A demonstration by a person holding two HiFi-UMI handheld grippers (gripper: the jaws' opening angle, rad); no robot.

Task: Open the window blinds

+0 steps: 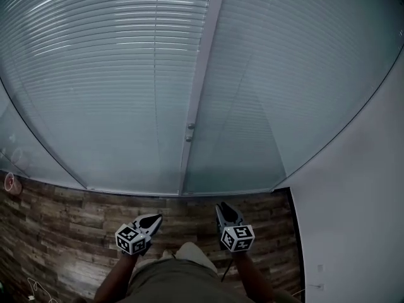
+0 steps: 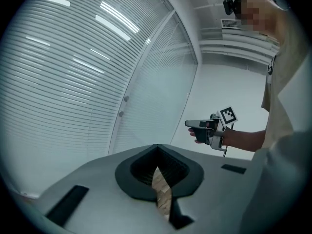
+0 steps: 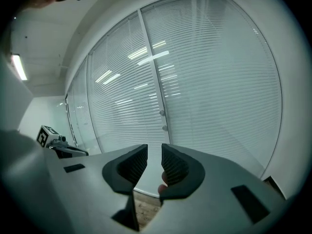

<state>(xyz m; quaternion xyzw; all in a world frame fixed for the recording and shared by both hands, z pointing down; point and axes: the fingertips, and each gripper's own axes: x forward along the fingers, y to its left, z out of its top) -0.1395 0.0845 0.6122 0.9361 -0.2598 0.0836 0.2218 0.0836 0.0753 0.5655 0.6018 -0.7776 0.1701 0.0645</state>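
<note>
Facing a glazed wall, both grippers hang over the plank floor [image 1: 63,226] short of the glass, with a strip of bare boards between them and the bottom rail [image 1: 126,191]. On the right a white wall [image 1: 360,194] meets the glass at a corner near the right gripper [image 1: 222,206]; leftward the floor runs on open. The left gripper [image 1: 154,218] has its jaws together at the tips, nothing between them. The right gripper's jaws stand apart with only air in the gap. The two grippers are well apart from each other. The window blinds [image 1: 113,74] fill the panes ahead: pale horizontal slats lying flat and closed, streaked with reflected ceiling lights. A slim upright post [image 1: 201,74] divides them into two panels and carries two small round knobs [image 1: 190,126], one above the other.
</note>
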